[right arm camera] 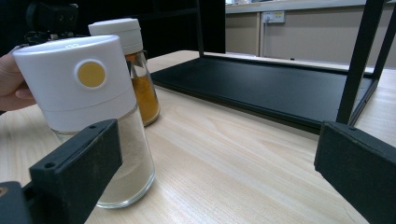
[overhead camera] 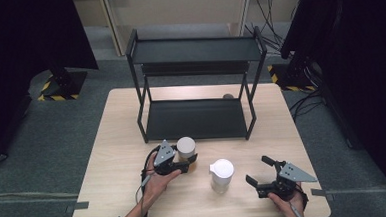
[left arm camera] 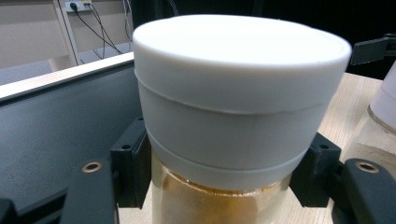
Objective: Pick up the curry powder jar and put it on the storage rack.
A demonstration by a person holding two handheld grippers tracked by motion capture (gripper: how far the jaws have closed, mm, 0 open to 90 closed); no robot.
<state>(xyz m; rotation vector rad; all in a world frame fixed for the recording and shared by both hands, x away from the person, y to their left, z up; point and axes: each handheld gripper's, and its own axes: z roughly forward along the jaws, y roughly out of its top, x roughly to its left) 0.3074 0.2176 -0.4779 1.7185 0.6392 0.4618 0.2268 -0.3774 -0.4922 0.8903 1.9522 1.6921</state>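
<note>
— On the table (overhead camera: 112, 142), what is the biggest thing?

— Toward the far side stands a black two-level rack (overhead camera: 195, 88), with its lower shelf lying close to the tabletop and its upper shelf bare.

— And nearer the person?

— Two jars. The jar of orange powder (overhead camera: 186, 148) stands just in front of the rack's lower shelf. The left gripper (overhead camera: 184, 164) has its jaws pressed against the glass on either side, just under the white lid (left arm camera: 243, 93).

— The other jar?

— A glass jar of pale powder (overhead camera: 221, 175) with a white cap, marked by a yellow dot (right arm camera: 91, 74), stands to the right of the first one, nearer the table's front edge.

— And the right gripper (overhead camera: 261, 174)?

— Its jaws are spread wide, holding nothing. It sits just right of the pale jar, whose glass stands just past one jaw in the right gripper view.
</note>
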